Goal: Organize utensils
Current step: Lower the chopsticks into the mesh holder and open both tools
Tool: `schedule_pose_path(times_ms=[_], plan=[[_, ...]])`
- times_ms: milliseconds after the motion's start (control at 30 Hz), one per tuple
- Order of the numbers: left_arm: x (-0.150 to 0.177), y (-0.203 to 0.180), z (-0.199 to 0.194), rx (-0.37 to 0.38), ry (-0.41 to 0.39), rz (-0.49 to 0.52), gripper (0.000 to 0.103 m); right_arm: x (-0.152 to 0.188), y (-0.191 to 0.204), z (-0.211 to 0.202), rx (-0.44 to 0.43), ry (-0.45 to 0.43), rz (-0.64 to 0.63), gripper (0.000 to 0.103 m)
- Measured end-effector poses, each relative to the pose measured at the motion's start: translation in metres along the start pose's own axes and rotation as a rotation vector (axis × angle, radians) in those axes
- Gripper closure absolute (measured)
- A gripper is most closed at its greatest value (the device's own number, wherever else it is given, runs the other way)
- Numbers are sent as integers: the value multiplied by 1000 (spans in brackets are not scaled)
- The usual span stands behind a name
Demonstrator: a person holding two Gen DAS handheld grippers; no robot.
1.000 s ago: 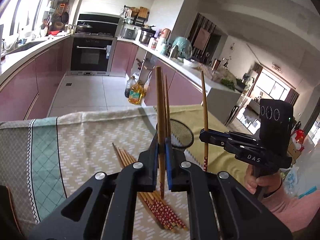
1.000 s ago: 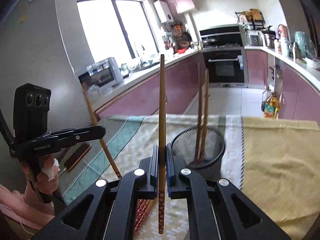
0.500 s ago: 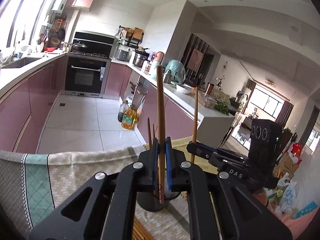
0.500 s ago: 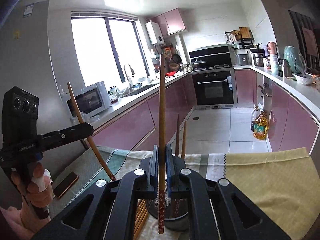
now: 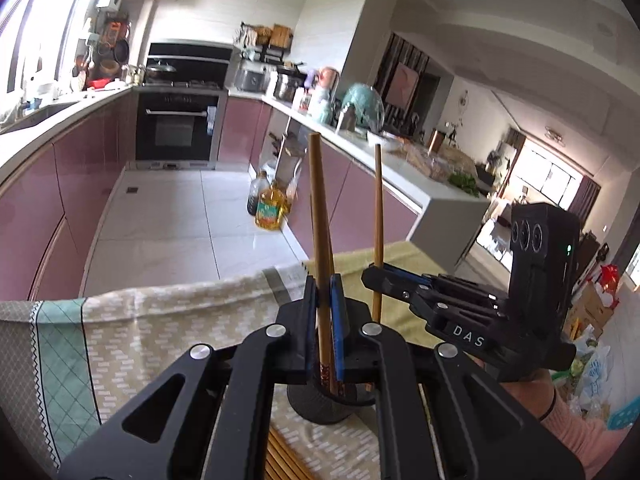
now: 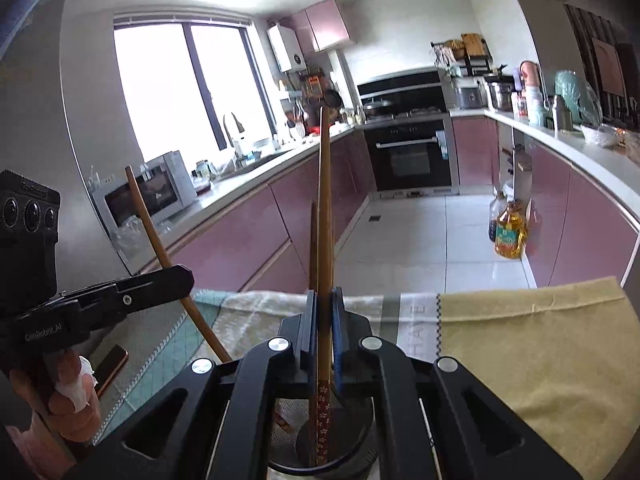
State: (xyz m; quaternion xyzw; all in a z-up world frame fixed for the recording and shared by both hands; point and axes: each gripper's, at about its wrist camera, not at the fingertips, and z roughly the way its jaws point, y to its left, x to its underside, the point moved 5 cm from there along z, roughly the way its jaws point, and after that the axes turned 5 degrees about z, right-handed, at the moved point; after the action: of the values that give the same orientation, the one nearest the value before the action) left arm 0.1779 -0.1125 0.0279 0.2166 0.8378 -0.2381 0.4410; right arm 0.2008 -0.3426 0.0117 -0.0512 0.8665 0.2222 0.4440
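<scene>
The left gripper [image 5: 323, 312] and right gripper [image 6: 323, 320] are each pinching an upright chopstick [image 5: 318, 216] (patterned tips down) over the mesh holder [image 5: 320, 404] on a patterned cloth [image 5: 140, 320], kitchen behind.

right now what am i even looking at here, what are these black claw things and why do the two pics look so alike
No robot here: a person holds a hand-held two-finger gripper in each hand, and each gripper carries a wide-angle camera looking along its fingers. That is why both pictures show black arms at the bottom.

The left wrist picture comes from the left gripper, shut on a wooden chopstick. To its right you see the right gripper with its own chopstick.

The right wrist picture is the reverse: the right gripper shut on its chopstick, the left one off to the side.

Below both sits a black mesh holder on a patterned tablecloth, with more chopsticks lying loose. Both held chopsticks point down into the holder.
</scene>
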Motion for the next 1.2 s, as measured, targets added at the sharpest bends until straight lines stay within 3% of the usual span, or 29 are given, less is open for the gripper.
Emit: schedule_pose_path(times_ms=[300, 433, 500, 533, 633, 767, 900, 1067, 1200], plan=[[21, 8, 40, 25, 128, 25, 95, 27, -5, 22, 21, 165, -6, 97], [20, 11, 50, 25, 149, 13, 95, 26, -7, 26, 32, 175, 4, 94], [19, 12, 55, 11, 154, 13, 95, 25, -7, 25, 37, 164, 11, 87], [20, 12, 57, 3, 153, 13, 94, 24, -7, 24, 36, 158, 14, 82], [20, 13, 58, -6, 140, 2, 74, 21, -5, 19, 34, 139, 14, 78], [25, 16, 48, -43, 105, 2, 71, 21, -3, 10, 34, 113, 3, 69], [30, 21, 25, -88, 49, -7, 67, 24, 5, -6, 13, 79, -8, 67], [43, 20, -12, -150, -16, 17, 59, 33, 23, -28, -52, 55, -46, 62], [60, 24, -31, -184, -20, 20, 51, 50, 42, -37, -118, 80, -69, 58]])
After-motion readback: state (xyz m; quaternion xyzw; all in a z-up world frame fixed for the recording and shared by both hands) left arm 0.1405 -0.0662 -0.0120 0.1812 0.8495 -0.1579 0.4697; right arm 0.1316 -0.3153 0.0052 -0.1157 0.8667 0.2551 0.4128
